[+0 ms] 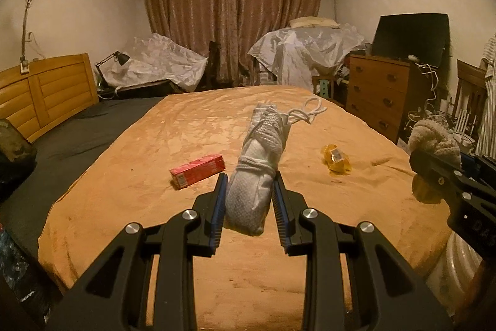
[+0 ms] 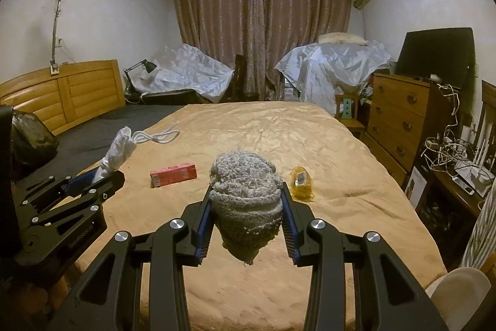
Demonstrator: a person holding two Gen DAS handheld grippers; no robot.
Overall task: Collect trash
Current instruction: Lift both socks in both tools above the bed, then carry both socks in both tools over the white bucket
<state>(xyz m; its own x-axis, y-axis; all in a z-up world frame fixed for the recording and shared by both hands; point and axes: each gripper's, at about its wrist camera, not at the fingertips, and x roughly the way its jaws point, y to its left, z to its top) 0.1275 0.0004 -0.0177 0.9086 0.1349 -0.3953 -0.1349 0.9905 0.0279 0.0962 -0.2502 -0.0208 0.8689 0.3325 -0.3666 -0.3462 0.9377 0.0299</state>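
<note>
L gripper (image 1: 251, 191) is clamped on a white mesh bundle (image 1: 259, 163) tied round w/ white cord (image 1: 305, 112); blue pads pinch its lower half, jaws nearly closed, bundle lifted clear of the bed and tilted away from the camera. In the right wrist view the same gripper sits at far left; its side bears faint lettering, approx "GenRobot.AI".

R gripper (image 2: 246, 208) grips a rolled grey fuzzy cloth (image 2: 245, 191), jaws partway open around it, pads pressing both sides; roll hangs above the blanket. From the left wrist view this gripper's body shows "DAS" at the right edge, rest cut off.

Trash on the orange blanket (image 1: 155, 145): pink carton (image 2: 173, 173) lying flat, print on it too blurred to read, between the two grippers further up the bed. Yellow crumpled wrapper (image 2: 301, 183) w/ a small white label, text illegible, just right of the R gripper's tip. The two are well apart.

Behind: wooden headboard (image 1: 46, 95) at left, drawers (image 2: 400, 120) at right, closed curtains (image 2: 263, 30).
</note>
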